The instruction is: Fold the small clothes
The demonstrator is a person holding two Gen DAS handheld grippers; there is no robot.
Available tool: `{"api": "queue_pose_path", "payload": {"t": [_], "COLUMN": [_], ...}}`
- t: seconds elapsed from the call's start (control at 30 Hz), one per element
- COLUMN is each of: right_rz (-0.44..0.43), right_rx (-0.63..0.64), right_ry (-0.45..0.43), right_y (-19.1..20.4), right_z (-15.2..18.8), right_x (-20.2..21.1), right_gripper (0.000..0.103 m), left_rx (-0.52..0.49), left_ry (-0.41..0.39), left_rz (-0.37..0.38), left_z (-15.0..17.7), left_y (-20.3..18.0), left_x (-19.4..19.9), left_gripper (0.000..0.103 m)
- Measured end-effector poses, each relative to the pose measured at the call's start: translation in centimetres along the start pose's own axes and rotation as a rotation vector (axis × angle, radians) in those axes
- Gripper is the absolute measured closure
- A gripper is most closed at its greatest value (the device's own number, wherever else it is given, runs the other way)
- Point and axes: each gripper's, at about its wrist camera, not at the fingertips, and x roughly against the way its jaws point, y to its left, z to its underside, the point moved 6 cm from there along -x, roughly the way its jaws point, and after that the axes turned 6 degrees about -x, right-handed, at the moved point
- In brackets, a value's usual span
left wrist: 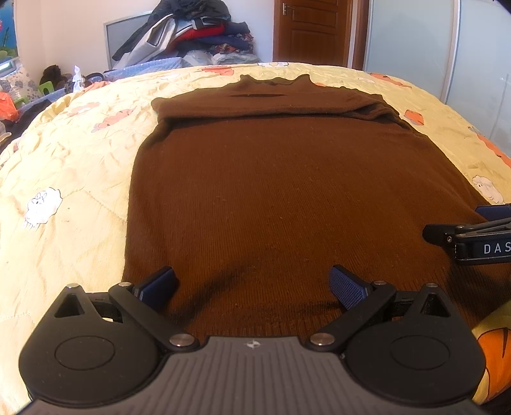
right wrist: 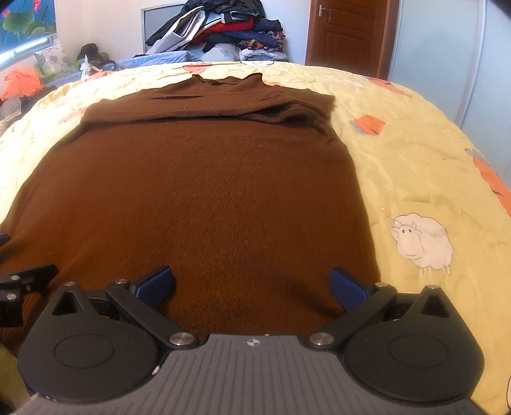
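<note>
Lying flat on a yellow bedspread (right wrist: 415, 143) printed with sheep and orange shapes: a brown sweater (left wrist: 281, 191), collar at the far end toward the wooden door (left wrist: 311, 28), hem at the near end, sleeves already folded across the chest in a band just below the collar. Hovering over the sweater's near hem, side by side: the left gripper (left wrist: 252, 284) toward the sweater's left edge and the right gripper (right wrist: 252, 284) toward its right edge, each with blue-padded fingers spread wide and holding nothing. Running straight away from both grippers: the sweater's long axis, hem nearest, collar farthest, so that any fold of hem toward collar would be travelling directly forward along the fingers. Sitting about equally close to the hem: both grippers, neither clearly nearer, each over its own half of the hem; in the left wrist view, the right gripper's finger poking in over the sweater's right edge. Not possible to tell from these views: whether the pads are touching the knit or hanging just above it. Judging from the layout, next step likely calling for pinching the hem at both corners. Heaped beyond the sweater's collar end, against the wall: a pile of clothes (right wrist: 223, 25).
</note>
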Motion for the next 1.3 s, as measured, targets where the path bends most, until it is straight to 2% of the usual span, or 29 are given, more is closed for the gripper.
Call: {"api": "queue_pose_path", "payload": {"t": [0.63,0.8,0.87,0.93,1.03,1.13,1.2,1.23,1.27,1.3], "right_rz": [0.002,-0.045,-0.103,-0.145,-0.197,-0.236,-0.259,-0.277,-0.304,-0.329], "right_rx": [0.009,0.057,0.075,0.044,-0.172,-0.324,-0.328,-0.319,-0.308,-0.295], "right_ry": [-0.002,0.012,0.042,0.065,0.074,0.148,0.172,0.189,0.209,0.221], "right_y": [0.1,-0.9,-1.6,-2.9,-6.8,-9.6,-9.8,-9.6,-9.2,-8.9], "right_z": [1.0,2.7,3.4,3.4,2.4,1.9,1.6,1.4,1.3,1.4], "right_x": [1.0,2.9,4.2,5.6,6.9,5.6,5.1,4.9,4.7,4.7], "right_gripper": [0.0,0.0,0.0,0.0,0.0,0.0,0.0,0.0,0.001,0.007], "left_rx": [-0.002,-0.015,0.061,0.193,0.409,0.544,0.637,0.675,0.692,0.688], "left_ry": [0.009,0.042,0.03,0.052,0.077,0.07,0.094,0.114,0.113,0.109], "left_rz": [0.005,0.053,0.09,0.157,0.278,0.404,0.557,0.607,0.619,0.612], "left_z": [0.7,1.9,2.5,3.3,4.2,4.2,4.2,4.2,4.2,3.9], "left_y": [0.1,1.4,3.3,5.7,8.8,9.8,9.5,9.2,9.1,9.0], "left_x": [0.8,2.7,4.1,4.9,5.1,4.8,4.1,3.6,3.4,3.3], "left_gripper": [0.0,0.0,0.0,0.0,0.0,0.0,0.0,0.0,0.001,0.005]}}
